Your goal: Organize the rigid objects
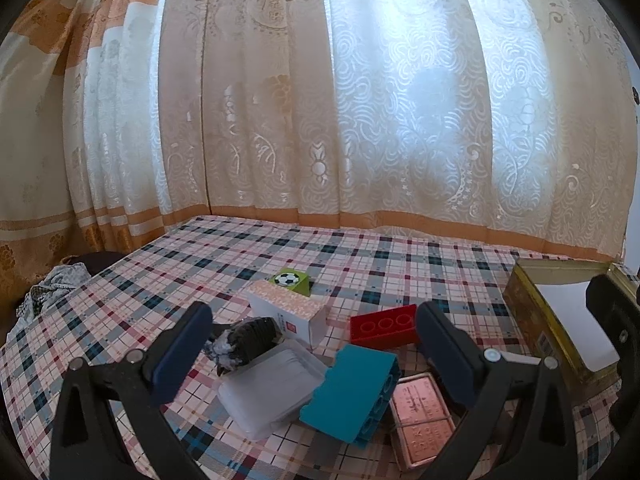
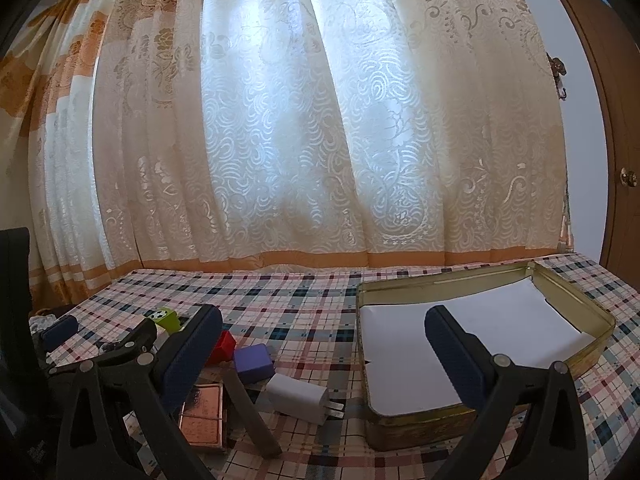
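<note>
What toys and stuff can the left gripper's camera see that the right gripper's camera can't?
Only the left wrist view shows the teal plastic building block, the clear plastic lid, the white cardboard carton and the black ridged knob.

Only the right wrist view shows the purple plastic block, the white plug charger and the grey flat strip.

Both show the green football cube, the red plastic brick, the pink foil packet, the gold metal tin and the checked tablecloth.
</note>
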